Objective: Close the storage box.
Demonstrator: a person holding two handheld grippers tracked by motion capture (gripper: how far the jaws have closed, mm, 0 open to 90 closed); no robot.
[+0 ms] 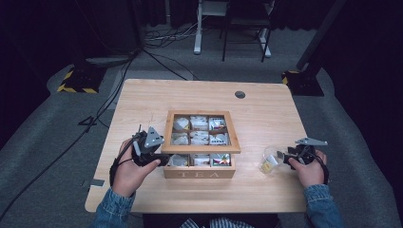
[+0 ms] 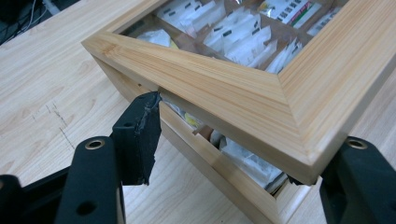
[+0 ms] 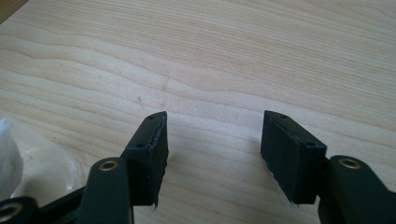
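A wooden tea box [image 1: 199, 174] marked TEA stands mid-table, and its windowed lid [image 1: 200, 149] is tilted up at the front. Several compartments hold tea bags [image 1: 200, 137]. My left gripper [image 1: 161, 160] is at the lid's front left corner. In the left gripper view this gripper [image 2: 238, 140] is open, with the lid corner [image 2: 299, 154] lying across the gap. The left pad [image 2: 140, 140] touches the lid's underside edge, and the lid corner covers the right jaw's tip. My right gripper [image 1: 284, 156] [image 3: 212, 126] hovers open over bare wood, right of the box.
A clear plastic bag [image 1: 269, 161] with something yellow inside lies just left of the right gripper, and its edge [image 3: 18, 163] shows at the lower left of the right gripper view. The table [image 1: 142, 95] has a cable hole [image 1: 240, 94] near its far edge.
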